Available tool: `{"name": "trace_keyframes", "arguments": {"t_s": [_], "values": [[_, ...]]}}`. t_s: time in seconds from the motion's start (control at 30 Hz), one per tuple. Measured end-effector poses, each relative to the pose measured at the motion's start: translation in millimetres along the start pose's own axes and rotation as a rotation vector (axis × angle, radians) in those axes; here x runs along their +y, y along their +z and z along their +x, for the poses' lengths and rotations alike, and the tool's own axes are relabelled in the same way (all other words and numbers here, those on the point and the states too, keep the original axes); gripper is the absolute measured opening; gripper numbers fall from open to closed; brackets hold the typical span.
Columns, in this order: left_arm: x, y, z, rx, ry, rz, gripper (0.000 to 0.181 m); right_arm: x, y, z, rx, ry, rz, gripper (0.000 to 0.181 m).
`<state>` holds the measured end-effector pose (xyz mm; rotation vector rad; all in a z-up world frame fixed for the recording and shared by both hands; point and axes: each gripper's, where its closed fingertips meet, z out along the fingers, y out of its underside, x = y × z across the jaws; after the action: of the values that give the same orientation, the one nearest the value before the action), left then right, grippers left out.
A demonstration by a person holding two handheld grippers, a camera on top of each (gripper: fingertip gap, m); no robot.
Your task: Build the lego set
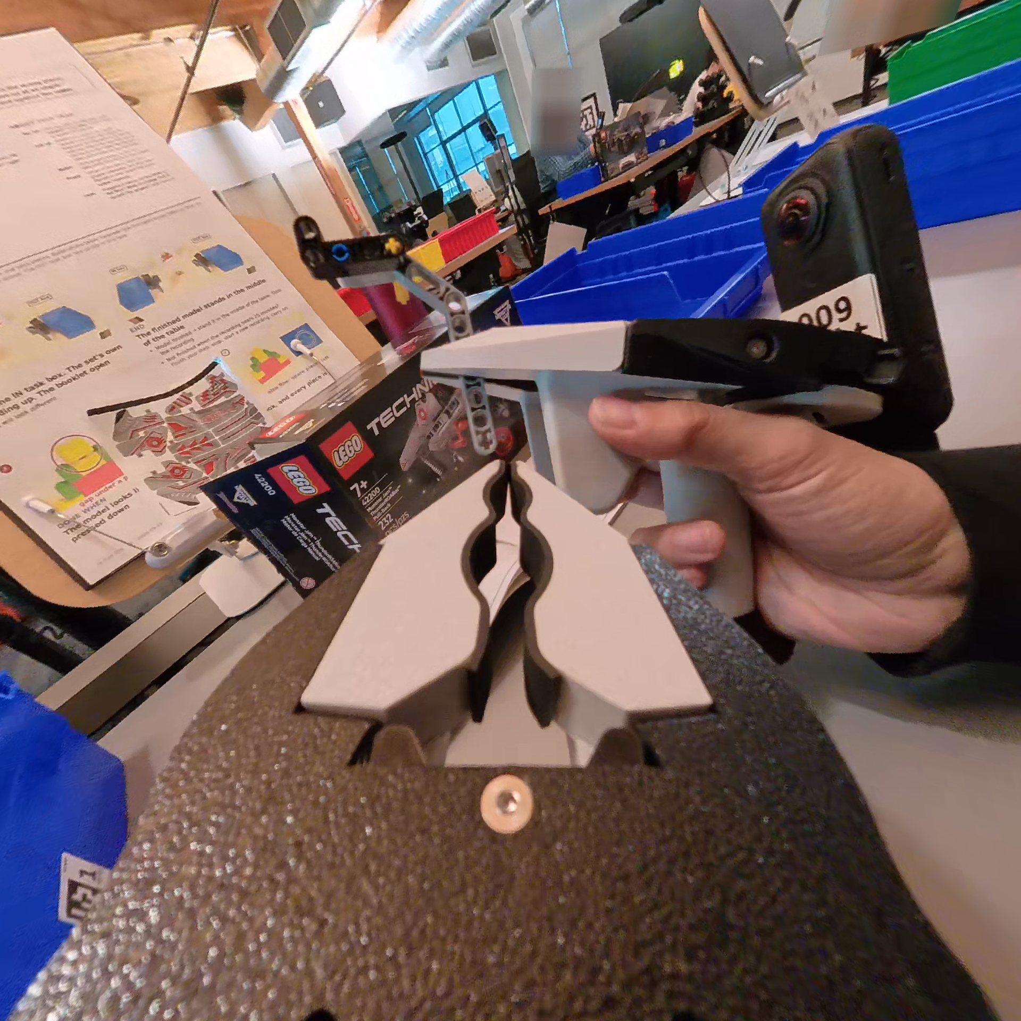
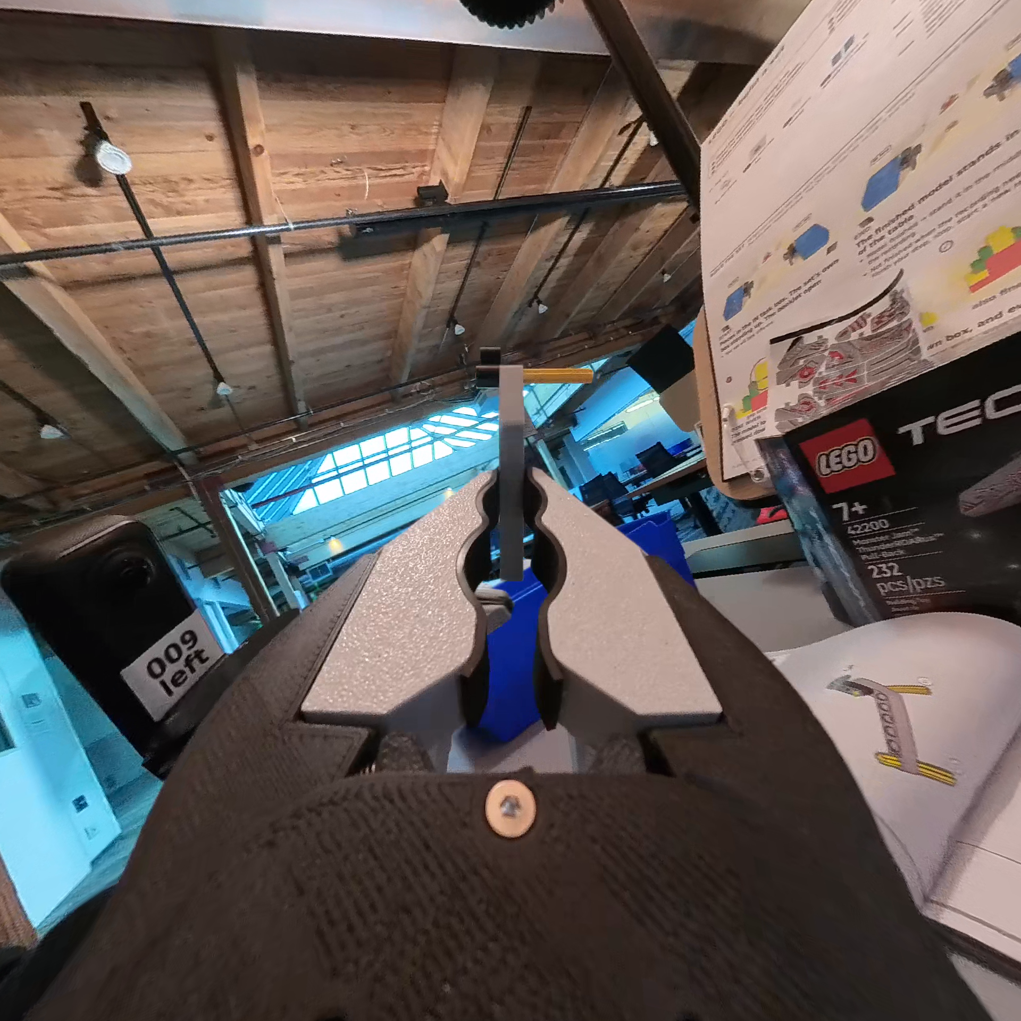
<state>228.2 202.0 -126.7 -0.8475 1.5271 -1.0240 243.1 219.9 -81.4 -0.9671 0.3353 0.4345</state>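
Your right gripper [image 1: 469, 359] is clamped on the grey beam [image 1: 461, 323] of a small sub-assembly, biting it about mid-length, so part of the beam hangs below the fingers and the rest rises above them to a black angled beam [image 1: 331, 251] with a blue pin [image 1: 340, 252] and a yellow axle [image 1: 393, 244]. Through the right wrist camera the same grey beam [image 2: 511, 486] stands edge-on between the closed fingers, with the yellow axle [image 2: 558, 376] jutting to the right of its top. Your right hand [image 1: 801, 525] squeezes the handle.

Your left gripper [image 1: 505, 486] sits just below and behind that grip, its tips together or nearly so, holding nothing. The set box [image 1: 353, 469] stands just beyond its tips, with the propped instruction sheet [image 1: 110, 276] to its left, and blue bins [image 1: 663, 276] off to the right. The open booklet [image 2: 884, 735] lies to the lower right of the right gripper.

Your main risk is leverage. The loaded end sits well above the pinch, so any push on the black part can swing the beam in the fingers or pull it free. Nudging the axle sideways could slide it out of its hole. And the left fingers are too narrowly set to take a part; pressing them in like that would knock the assembly away.
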Motion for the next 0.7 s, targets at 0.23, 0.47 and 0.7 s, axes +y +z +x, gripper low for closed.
{"name": "trace_keyframes", "arguments": {"t_s": [0.23, 0.47, 0.7], "values": [[16.8, -11.6, 4.9, 0.2, -0.061, -0.12, 0.003, 0.2, -2.0, 19.8, 0.067, -0.199, -0.119, 0.006], [77.4, -38.8, 49.0, 0.463, -0.049, -0.37, 0.025, -0.1, -7.0, 34.0, 0.116, -0.309, -0.161, 0.005], [122.6, -39.7, 36.3, 0.412, -0.201, -0.496, 0.024, 1.9, -5.5, 30.2, 0.096, -0.316, -0.17, 0.006]]}}
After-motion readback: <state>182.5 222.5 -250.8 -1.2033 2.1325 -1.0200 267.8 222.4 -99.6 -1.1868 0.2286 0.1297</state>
